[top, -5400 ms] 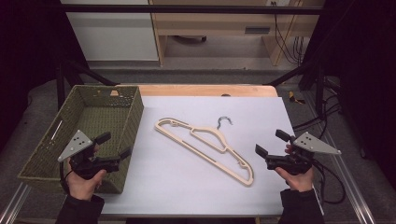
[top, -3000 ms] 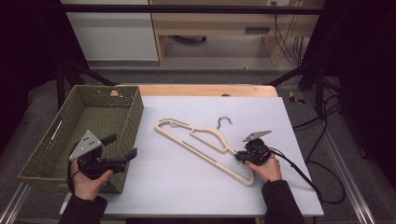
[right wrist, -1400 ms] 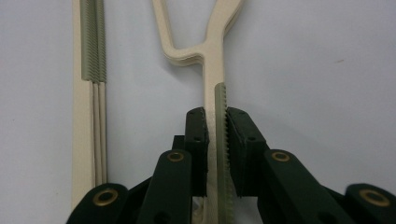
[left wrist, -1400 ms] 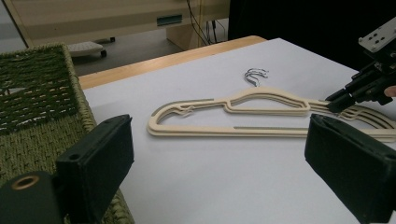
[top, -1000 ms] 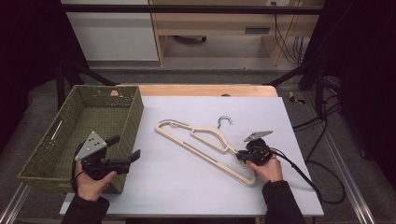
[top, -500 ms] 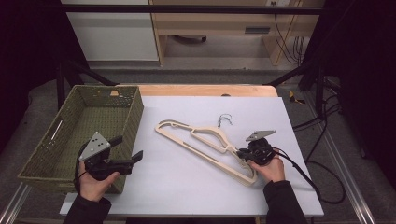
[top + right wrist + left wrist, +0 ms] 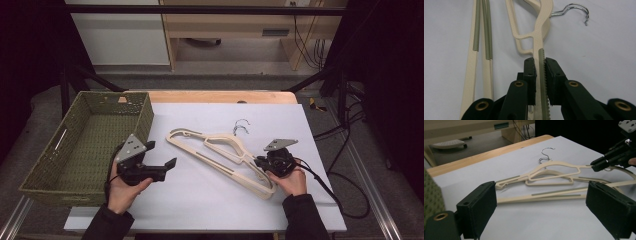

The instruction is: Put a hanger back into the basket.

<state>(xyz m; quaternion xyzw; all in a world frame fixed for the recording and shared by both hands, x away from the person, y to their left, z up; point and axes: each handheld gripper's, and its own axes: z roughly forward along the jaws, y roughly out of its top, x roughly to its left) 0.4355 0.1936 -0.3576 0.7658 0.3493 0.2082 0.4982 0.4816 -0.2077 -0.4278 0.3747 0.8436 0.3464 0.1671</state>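
Room: dark surroundings, wooden furniture and loose cables at the far side; I work at a table [image 7: 210, 210] covered with a white sheet.

Basket: a green woven basket [image 7: 85, 145] sits at the left edge, open side up and with nothing in it that I can see, which I judge makes it the likely place for the hangers.

Hangers: two cream hangers [image 7: 220, 152] lie stacked and skewed in the middle of the sheet, their metal hooks [image 7: 241, 126] pointing to the far side. The overlap is why I judge they need separating, one at a time.

Right tongs: my right tongs [image 7: 539, 75] are clamped on the shoulder arm of the upper hanger, the pads squeezing its ribbed grey grip strip edge-on. I hold it there because the strip gives friction and the arm is thin enough to pinch.

Lift: in the left gripper view the gripped arm rides above the lower hanger, so the near right end looks raised off the sheet.

Left tongs: my left tongs [image 7: 160, 167] stand wide apart with nothing between them, hovering just right of the basket and aimed at the hangers' left ends [image 7: 501, 185].

Judgement: the free side is there to steady or take the other end.
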